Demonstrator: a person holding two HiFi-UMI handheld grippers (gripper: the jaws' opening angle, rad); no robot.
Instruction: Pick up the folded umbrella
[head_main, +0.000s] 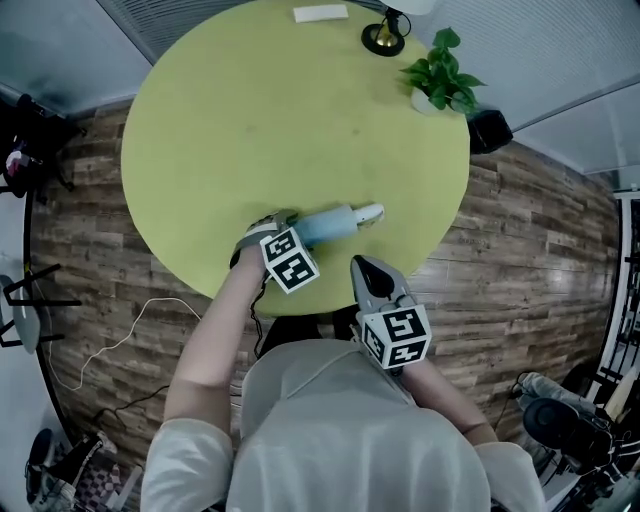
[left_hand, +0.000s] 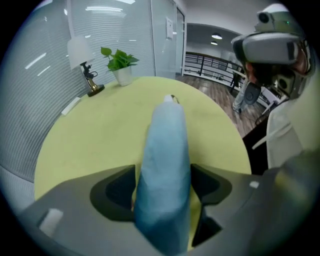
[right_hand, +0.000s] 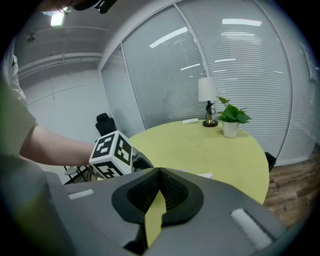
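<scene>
The folded umbrella (head_main: 332, 224), light blue with a pale handle end, lies on the round yellow-green table (head_main: 250, 120) near its front edge. My left gripper (head_main: 280, 224) points down over the umbrella's near end, jaws wide. In the left gripper view the umbrella (left_hand: 165, 165) runs between the jaws of the left gripper (left_hand: 162, 192). A strip of table shows beside it on the right, so the pads are not pressing. My right gripper (head_main: 362, 268) hovers by the table's front edge, shut and empty. In the right gripper view its tips (right_hand: 158, 174) meet.
At the table's far side stand a lamp base (head_main: 384, 38), a potted plant (head_main: 440, 75) and a flat white object (head_main: 321, 13). A black chair (head_main: 489, 130) is behind the table on the right. A white cable (head_main: 120, 345) lies on the wooden floor at the left.
</scene>
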